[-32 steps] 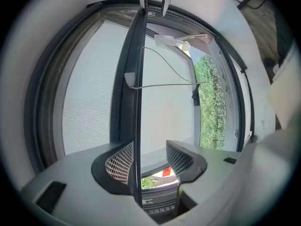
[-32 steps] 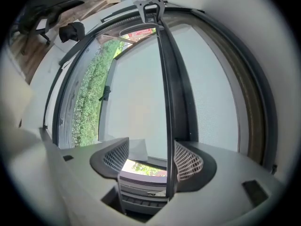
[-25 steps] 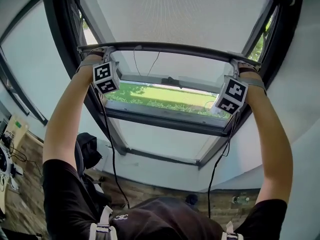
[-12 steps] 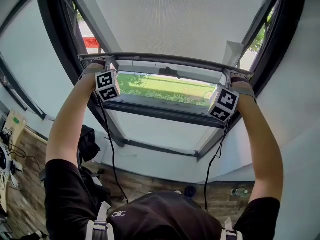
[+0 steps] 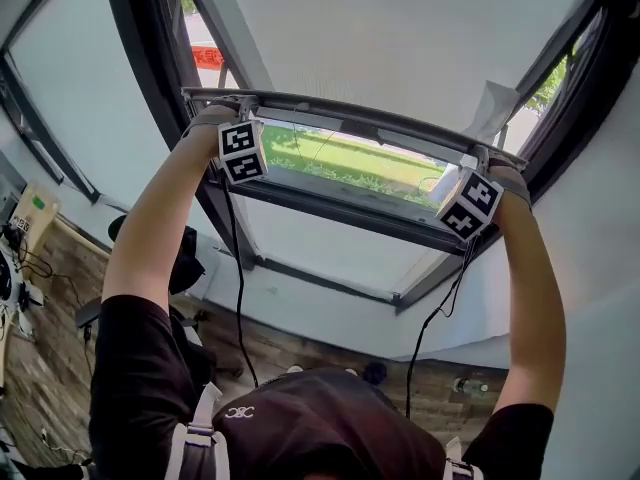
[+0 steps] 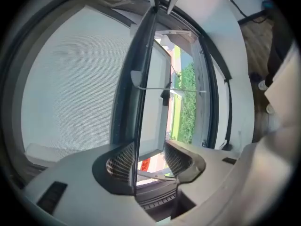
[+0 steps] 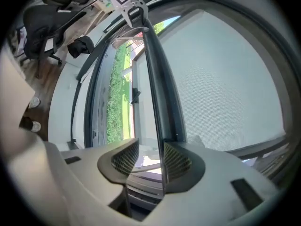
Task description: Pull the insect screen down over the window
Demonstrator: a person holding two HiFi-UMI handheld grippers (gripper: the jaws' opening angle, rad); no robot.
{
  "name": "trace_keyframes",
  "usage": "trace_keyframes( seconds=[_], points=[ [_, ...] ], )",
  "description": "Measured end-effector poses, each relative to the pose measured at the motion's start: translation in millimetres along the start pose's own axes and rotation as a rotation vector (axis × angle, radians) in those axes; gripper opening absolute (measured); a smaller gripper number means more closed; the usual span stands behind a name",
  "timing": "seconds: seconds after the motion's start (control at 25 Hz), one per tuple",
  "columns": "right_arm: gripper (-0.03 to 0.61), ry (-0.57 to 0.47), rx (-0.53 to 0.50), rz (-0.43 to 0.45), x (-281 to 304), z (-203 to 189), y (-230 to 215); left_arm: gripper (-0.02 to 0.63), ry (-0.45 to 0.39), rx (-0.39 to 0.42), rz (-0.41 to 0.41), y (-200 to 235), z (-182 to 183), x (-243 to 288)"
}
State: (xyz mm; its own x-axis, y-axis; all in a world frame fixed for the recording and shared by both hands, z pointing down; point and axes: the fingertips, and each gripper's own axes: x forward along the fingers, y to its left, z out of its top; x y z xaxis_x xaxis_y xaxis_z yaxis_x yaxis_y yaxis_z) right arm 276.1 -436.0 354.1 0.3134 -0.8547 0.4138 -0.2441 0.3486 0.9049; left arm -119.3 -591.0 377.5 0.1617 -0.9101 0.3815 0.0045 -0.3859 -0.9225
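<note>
The grey mesh insect screen [image 5: 400, 38] covers the upper part of the roof window, ending in a dark pull bar [image 5: 360, 123]. My left gripper [image 5: 235, 103] is on the bar's left end and my right gripper [image 5: 482, 155] on its right end. In the left gripper view the bar [image 6: 141, 55] runs down along one pad of the left gripper [image 6: 149, 149], with a gap to the other. The right gripper [image 7: 150, 149] shows the same on the bar [image 7: 157, 79]. Both pairs of jaws are closing around the bar's edge.
Below the bar lies a strip of open window with a lawn [image 5: 350, 163] outside and the dark window frame [image 5: 330, 213]. Cables hang from both grippers. Down on the wooden floor stand a black chair [image 5: 185, 268] and a bottle [image 5: 465, 385].
The pull bar and both grippers have come lower over the window. More mesh shows above the bar and the open strip below it is narrower.
</note>
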Motion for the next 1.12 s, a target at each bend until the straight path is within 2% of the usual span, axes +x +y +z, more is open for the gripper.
trace_keyframes(
  seconds=[0.04, 0.16, 0.28, 0.48, 0.64, 0.84, 1.12],
  points=[
    [0.153, 0.008, -0.009, 0.018, 5.7, -1.3, 9.4, 0.211, 0.007, 0.017, -0.016, -9.5, 0.2, 5.3],
    [0.163, 0.024, -0.038, 0.087, 21.6, -4.4, 48.2, 0.189, 0.032, 0.031, -0.091, -50.6, -3.8, 16.7],
    [0.178, 0.050, -0.071, 0.110, 31.8, -7.2, 78.4, 0.221, 0.047, 0.039, -0.120, -80.3, -6.8, 26.9],
    [0.186, 0.094, -0.088, 0.194, 47.5, -13.8, 124.3, 0.204, 0.068, 0.049, -0.203, -126.8, -10.0, 39.1],
    [0.186, 0.107, -0.062, 0.236, 51.2, -12.7, 150.3, 0.214, 0.065, 0.007, -0.219, -154.3, -11.8, 47.4],
    [0.186, 0.121, -0.048, 0.291, 60.5, -17.3, 180.6, 0.216, 0.079, 0.012, -0.265, -183.7, -15.1, 55.8],
    [0.187, 0.141, -0.021, 0.296, 74.4, -21.5, 206.6, 0.239, 0.088, 0.004, -0.305, -215.5, -15.6, 66.4]
  ],
)
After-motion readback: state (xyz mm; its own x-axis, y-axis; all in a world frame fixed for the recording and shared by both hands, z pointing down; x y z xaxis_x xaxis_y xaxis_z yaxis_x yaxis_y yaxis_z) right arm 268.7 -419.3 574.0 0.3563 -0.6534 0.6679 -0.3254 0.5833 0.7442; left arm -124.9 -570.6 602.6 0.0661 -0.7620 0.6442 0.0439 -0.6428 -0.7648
